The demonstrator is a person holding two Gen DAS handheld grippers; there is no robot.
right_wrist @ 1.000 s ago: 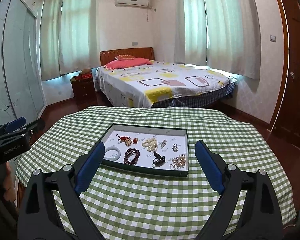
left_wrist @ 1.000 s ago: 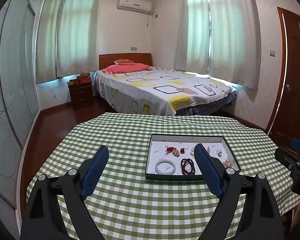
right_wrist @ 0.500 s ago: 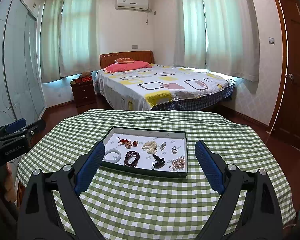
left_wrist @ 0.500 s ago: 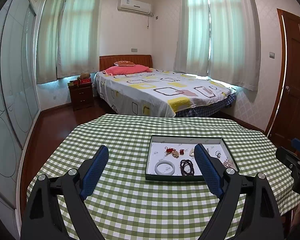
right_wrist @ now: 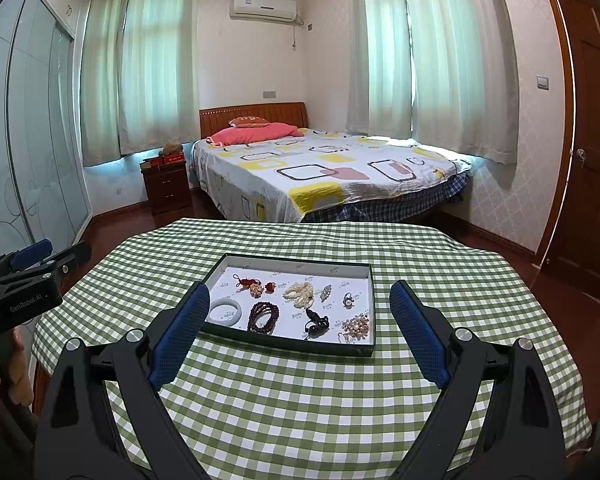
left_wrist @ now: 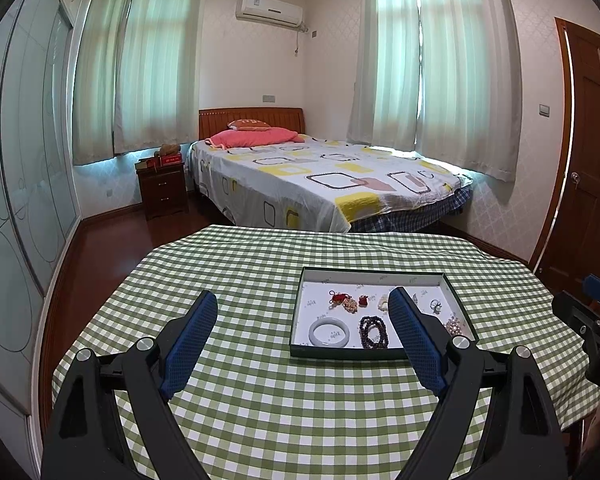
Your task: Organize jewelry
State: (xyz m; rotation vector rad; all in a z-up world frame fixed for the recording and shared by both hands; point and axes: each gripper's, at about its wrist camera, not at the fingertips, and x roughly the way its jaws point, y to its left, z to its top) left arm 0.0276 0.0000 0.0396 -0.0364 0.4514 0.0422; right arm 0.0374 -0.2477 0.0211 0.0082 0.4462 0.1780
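a bedroom with pale walls and a dark red wooden floor [left_wrist: 100,248]. daylight glows through white curtains [left_wrist: 148,64]. a patterned bed [left_wrist: 324,176] stands beside a dark nightstand [left_wrist: 162,188]; a wooden door [right_wrist: 592,128] is at right.

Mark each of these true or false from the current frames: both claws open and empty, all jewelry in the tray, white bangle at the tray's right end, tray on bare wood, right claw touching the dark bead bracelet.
1. Both claws are open and hold nothing. True: the left claw and right claw each show a wide gap with nothing between the fingers.
2. All visible jewelry lies inside the tray. True.
3. The white bangle sits at the tray's right end. False: it is at the left end, beside the dark bead bracelet.
4. The tray rests on bare wood. False: it sits on a green checked tablecloth.
5. The right claw touches the dark bead bracelet. False: it hovers short of the tray.
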